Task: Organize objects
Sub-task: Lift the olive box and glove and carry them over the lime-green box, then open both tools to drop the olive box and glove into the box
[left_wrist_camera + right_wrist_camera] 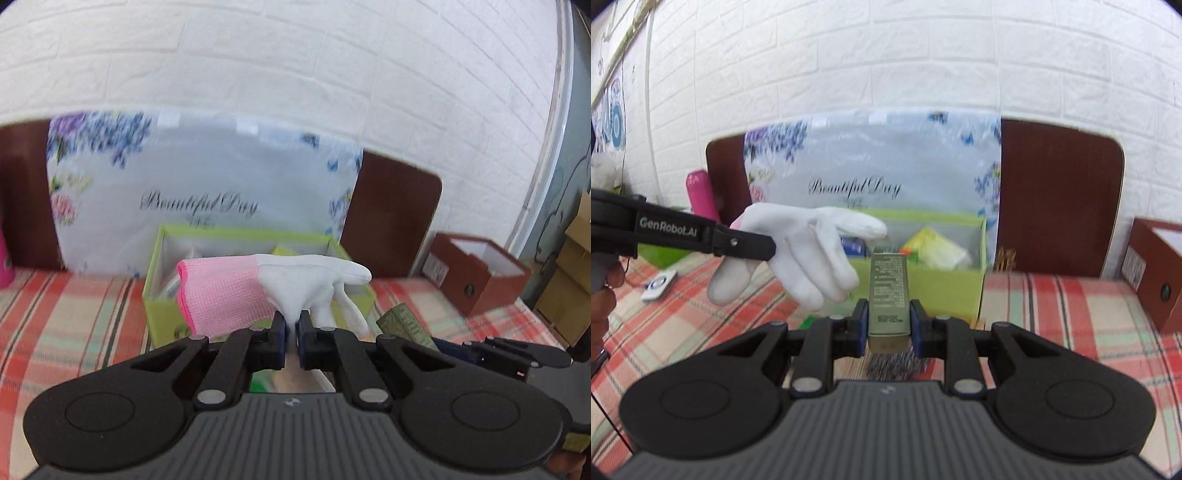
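My left gripper (292, 334) is shut on a pink and white work glove (275, 291), pinching its white palm and holding it in the air in front of the open lime-green box (159, 302). In the right wrist view the left gripper (764, 247) comes in from the left with the glove (809, 251) hanging from it. My right gripper (888, 325) is shut on a slim olive-green carton (888, 295) with small print, held upright in front of the green box (945, 288). The box holds a yellow packet (936, 249) and a blue item (854, 245).
A red plaid cloth (1071, 314) covers the surface. A floral "Beautiful Day" bag (871, 166) leans on a brown headboard (1056, 192) behind the box. A brown open box (480, 273) stands right, a pink bottle (700, 195) left, a small white device (659, 284) nearby.
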{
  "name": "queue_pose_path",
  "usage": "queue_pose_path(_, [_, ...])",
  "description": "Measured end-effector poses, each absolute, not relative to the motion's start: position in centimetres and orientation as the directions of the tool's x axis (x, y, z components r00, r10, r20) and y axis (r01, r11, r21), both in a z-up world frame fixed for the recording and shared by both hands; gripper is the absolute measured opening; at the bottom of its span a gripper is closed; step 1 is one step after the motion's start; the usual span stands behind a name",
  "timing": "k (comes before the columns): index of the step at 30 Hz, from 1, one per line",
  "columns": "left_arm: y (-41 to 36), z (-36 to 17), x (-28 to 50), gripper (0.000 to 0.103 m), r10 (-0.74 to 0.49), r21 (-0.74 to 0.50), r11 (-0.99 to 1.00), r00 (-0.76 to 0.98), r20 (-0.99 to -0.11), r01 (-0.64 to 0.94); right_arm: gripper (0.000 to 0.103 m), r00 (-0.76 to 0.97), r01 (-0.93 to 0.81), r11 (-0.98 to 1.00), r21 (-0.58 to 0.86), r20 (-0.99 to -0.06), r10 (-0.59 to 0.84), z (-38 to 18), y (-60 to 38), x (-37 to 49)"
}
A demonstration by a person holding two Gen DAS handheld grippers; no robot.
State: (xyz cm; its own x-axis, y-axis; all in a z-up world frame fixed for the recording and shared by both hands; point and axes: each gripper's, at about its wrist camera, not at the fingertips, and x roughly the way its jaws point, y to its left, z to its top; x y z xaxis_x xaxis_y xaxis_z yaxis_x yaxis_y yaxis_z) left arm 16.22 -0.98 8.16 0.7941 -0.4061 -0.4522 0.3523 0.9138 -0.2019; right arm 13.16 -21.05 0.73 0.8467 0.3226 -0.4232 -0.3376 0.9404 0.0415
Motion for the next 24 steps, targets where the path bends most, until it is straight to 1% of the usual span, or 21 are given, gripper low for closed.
queue_pose_path(4, [-1.8,9.7,20.0,0.005,-0.405,-0.206,0.914,0.808,-0.429,0.348,0.022,0.879,-0.313,0.95,0.016,-0.375,0.296,2.3,-21.1,16.4])
queue_pose_path(9, [-3.1,9.6,25.4,0.005,-0.394,-0.201,0.919,0.802,-0.449,0.34,0.022,0.898,-0.28,0.96,0.019,-0.349,0.268,2.7,-21.1,21.1])
queue_pose_path(14, [-3.8,8.1,29.4,0.005,-0.374,-0.188,0.927,0.792,-0.482,0.324,0.022,0.893,-0.264,0.964,0.014,-0.373,0.25,0.8,-20.7,25.3])
queue_pose_path(20, [-4.0,5.7,32.3,0.006,-0.345,-0.18,0.939,0.781,-0.521,0.294,0.022,0.877,-0.27,0.963,0.017,-0.408,0.253,-2.2,-19.6,28.7])
queue_pose_path(21, [-4.0,5.3,32.5,0.008,-0.332,-0.172,0.943,0.787,-0.519,0.284,0.024,0.873,-0.284,0.959,0.011,-0.411,0.263,-2.7,-19.3,29.3])
queue_pose_path(22, [-3.9,4.8,32.6,0.023,-0.322,-0.164,0.947,0.79,-0.521,0.277,0.04,0.867,-0.294,0.956,-0.006,-0.424,0.264,-3.3,-19.0,29.5])
queue_pose_path(23, [-3.8,4.4,32.6,0.051,-0.311,-0.161,0.95,0.787,-0.533,0.266,0.051,0.865,-0.289,0.957,-0.029,-0.436,0.248,-3.8,-18.8,29.4])
queue_pose_path(24, [-3.5,4.1,32.5,0.064,-0.298,-0.164,0.954,0.784,-0.544,0.25,0.063,0.872,-0.284,0.957,-0.049,-0.429,0.237,-4.2,-18.7,29.1])
